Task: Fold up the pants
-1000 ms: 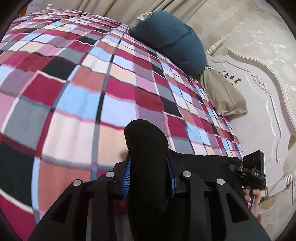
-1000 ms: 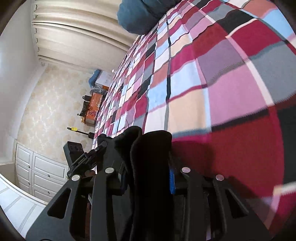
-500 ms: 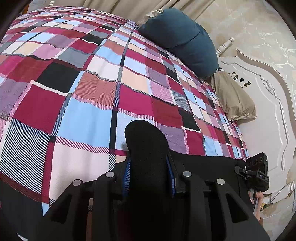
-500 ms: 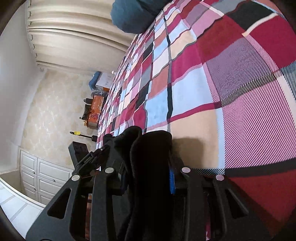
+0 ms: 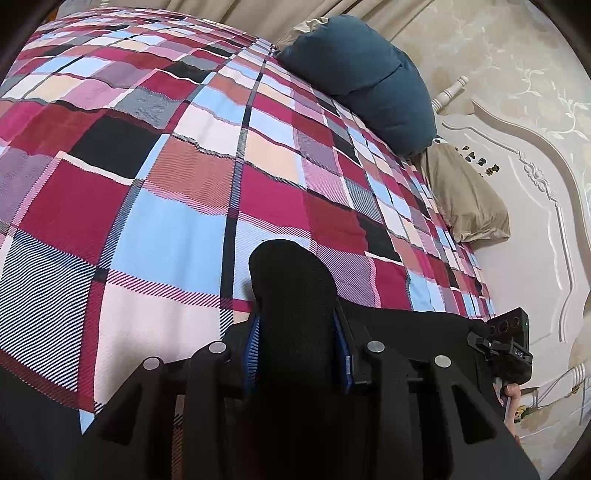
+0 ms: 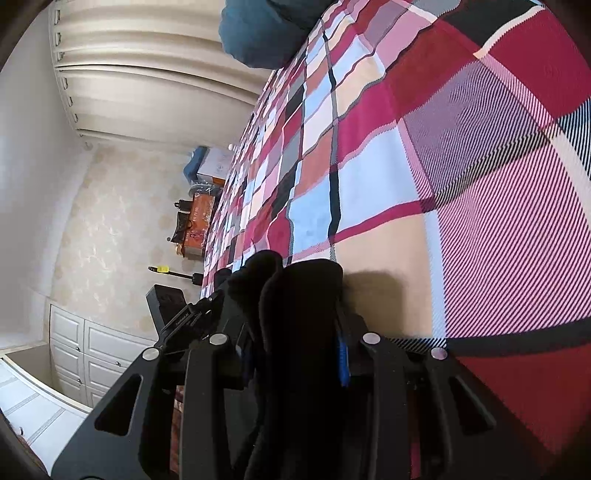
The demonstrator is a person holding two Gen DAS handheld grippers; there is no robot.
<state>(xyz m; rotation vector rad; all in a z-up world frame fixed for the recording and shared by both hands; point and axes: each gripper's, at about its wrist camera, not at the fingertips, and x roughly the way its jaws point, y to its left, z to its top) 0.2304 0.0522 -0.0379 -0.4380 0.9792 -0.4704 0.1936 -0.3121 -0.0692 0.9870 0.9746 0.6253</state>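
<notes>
1. left tongs [image 5: 297, 332] pinch a bunched edge of the black pants [image 5: 291, 288], close above the bed [image 5: 166, 229].
2. right tongs [image 6: 295, 339] pinch another bunch, likely to carry one straight edge over for the fold.

Left wrist camera is sitting behind its tongs [image 5: 297, 350], looking forward and down over the plaid bedspread [image 5: 177, 206] at close range; beyond the tongs, the blue pillow [image 5: 362, 81]. Right wrist camera is sitting behind its own tongs [image 6: 295, 354], rolled sideways, skimming the bedspread [image 6: 461, 184] toward the curtain [image 6: 147, 74]. Both views are sharing bedspread and blue pillow [image 6: 266, 29].
</notes>
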